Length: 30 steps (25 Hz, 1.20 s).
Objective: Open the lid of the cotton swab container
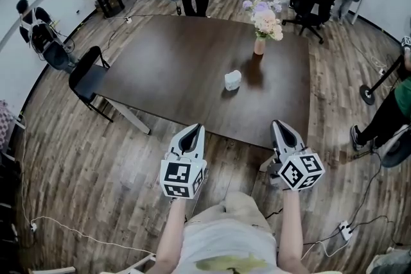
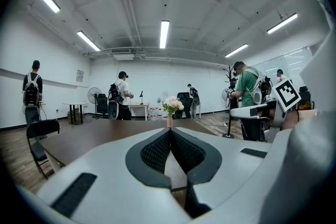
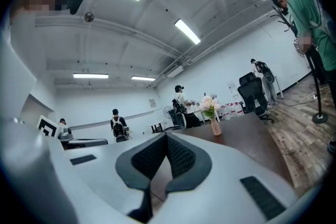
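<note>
A large dark brown table (image 1: 167, 67) stands on the wood-plank floor (image 1: 83, 157). Near its middle sits a small white cotton swab container (image 1: 232, 79), too small from here to tell how its lid stands. Beyond it, well apart toward the far right side, a slim pinkish vase (image 1: 259, 45) stands upright holding pale flowers (image 1: 266, 22).

The right tool (image 3: 167, 135) is pointing across a dark desk (image 3: 247, 140), its jaws pressing together with nothing between them. A pink vase of flowers (image 3: 214, 122) is standing toward the desk's far edge, with a black office chair (image 3: 252, 96) sitting beyond it.
</note>
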Tool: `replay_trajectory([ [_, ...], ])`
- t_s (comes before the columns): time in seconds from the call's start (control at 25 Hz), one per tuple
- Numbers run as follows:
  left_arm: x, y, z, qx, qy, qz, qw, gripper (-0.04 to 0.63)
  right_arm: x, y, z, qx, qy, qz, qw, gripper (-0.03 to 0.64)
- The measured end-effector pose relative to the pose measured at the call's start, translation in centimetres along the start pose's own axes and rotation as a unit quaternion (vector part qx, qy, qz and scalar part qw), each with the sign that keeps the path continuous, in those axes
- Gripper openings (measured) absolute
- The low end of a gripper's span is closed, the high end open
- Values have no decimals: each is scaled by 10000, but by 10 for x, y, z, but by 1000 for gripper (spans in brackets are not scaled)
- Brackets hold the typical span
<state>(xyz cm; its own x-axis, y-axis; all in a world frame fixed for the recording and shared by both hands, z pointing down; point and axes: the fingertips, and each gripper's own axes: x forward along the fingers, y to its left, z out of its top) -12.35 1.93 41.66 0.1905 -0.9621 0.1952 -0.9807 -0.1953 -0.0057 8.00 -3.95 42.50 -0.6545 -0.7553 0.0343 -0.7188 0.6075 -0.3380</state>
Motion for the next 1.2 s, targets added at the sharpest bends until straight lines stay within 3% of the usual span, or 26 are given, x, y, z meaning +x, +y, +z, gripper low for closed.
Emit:
replay_trajectory([
  [0.52, 64, 20, 1, -249, 2, -198, 9995, 23, 54, -42, 4, 171, -2, -119, 9998, 21],
  [1.2, 188, 68, 15, -219, 305, -247, 9990, 25, 185, -94, 44, 39, 117, 278, 9995, 21],
])
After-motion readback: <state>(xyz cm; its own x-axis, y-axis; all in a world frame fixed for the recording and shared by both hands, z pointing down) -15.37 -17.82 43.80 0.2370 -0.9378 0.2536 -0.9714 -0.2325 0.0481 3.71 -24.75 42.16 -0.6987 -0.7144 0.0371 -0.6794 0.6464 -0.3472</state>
